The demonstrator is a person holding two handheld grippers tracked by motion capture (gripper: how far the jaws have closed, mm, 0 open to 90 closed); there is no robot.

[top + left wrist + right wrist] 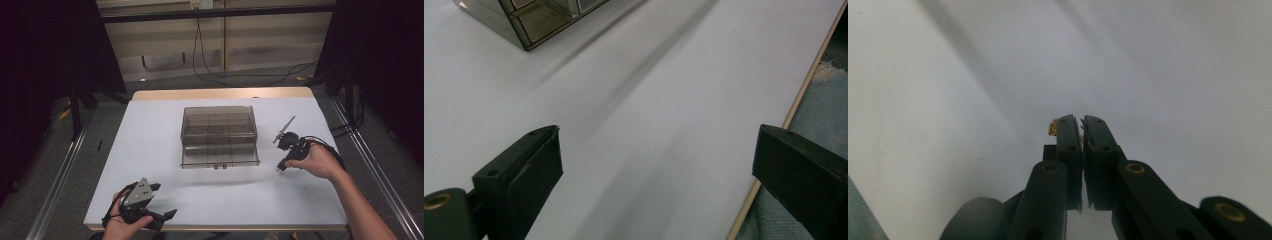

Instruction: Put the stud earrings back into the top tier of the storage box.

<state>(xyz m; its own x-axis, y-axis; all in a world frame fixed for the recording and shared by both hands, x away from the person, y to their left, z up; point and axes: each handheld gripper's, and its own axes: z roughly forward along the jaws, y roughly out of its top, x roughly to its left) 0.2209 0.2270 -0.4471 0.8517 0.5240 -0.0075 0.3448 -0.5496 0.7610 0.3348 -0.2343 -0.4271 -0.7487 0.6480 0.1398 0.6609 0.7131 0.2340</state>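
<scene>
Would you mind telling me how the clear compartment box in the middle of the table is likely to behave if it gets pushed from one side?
The compartment box looks like thin, smoky clear plastic, so probably light and stiff. It sits low and wide on the white table, so it would likely slide rather than tip. Its compartments look empty, so it may skid easily.

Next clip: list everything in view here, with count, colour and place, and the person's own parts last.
Compartment box: one, smoky clear plastic, lid open, middle of the table.
Small gold piece: one, at the tips of the right gripper's jaws; what it is cannot be told.
Table: one, white top with a wooden edge.
Cables: black, on the floor behind the table.
Left gripper: black, jaws wide open, near front edge.
Right gripper: black, jaws shut, right of the box.
</scene>
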